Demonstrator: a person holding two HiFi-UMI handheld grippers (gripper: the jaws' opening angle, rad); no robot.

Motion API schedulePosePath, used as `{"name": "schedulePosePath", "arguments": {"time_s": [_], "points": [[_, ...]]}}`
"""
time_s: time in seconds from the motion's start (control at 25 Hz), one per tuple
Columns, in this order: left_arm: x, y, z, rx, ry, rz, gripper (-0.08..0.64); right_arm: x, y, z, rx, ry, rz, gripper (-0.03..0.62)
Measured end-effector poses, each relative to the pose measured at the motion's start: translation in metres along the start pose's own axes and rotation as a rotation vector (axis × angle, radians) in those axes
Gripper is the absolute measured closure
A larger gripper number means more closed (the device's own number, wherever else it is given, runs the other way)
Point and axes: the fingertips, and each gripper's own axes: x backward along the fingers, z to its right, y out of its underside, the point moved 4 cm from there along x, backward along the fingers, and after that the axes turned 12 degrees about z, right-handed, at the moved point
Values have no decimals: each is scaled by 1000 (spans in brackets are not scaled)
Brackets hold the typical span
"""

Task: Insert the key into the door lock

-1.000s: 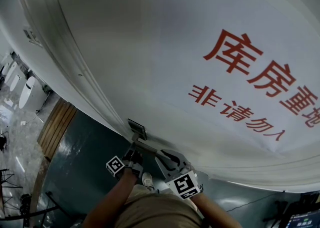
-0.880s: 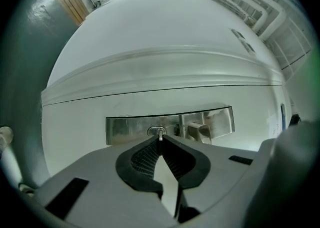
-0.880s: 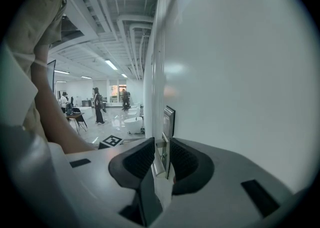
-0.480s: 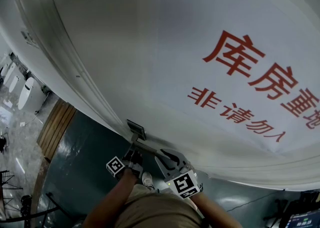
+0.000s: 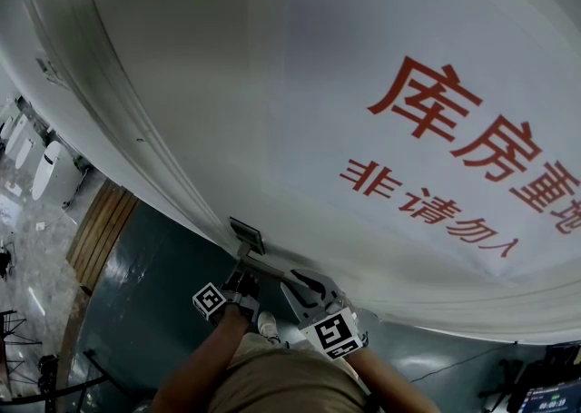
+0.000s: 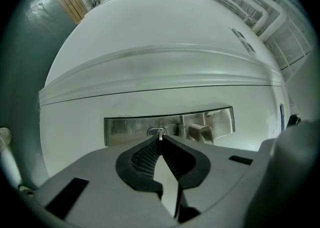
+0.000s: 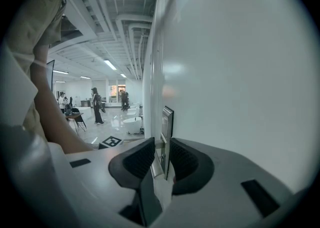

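The white door (image 5: 272, 84) with red lettering carries a steel lock plate (image 5: 247, 233) and a door handle (image 5: 265, 266). In the left gripper view, my left gripper (image 6: 160, 139) is shut on a thin silver key (image 6: 159, 134). The key's tip sits at the keyhole (image 6: 156, 131) in the lock plate (image 6: 125, 129); how deep it goes is hidden. The door handle (image 6: 201, 131) shows to its right. My right gripper (image 7: 162, 154) is closed around the door handle (image 7: 158, 158) beside the lock plate (image 7: 166, 122). Both the left gripper (image 5: 243, 273) and the right gripper (image 5: 290, 282) sit low in the head view.
The door frame's mouldings (image 5: 136, 130) run along the left of the door. A dark green floor (image 5: 145, 311) and a wooden strip (image 5: 102, 230) lie below. Far off, people (image 7: 95, 104) stand in a bright hall with white fixtures (image 7: 131, 122).
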Motion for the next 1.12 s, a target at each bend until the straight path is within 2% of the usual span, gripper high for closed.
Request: {"name": "schedulePosePath", "arguments": {"time_s": [0.84,1.12], "points": [[-5,0,0,-16,8,-3,528,5,2,0,-5,11,-1,494],[-5,1,-2,11,1,11,528,5,3,-2,-4,9,-6,494]]}}
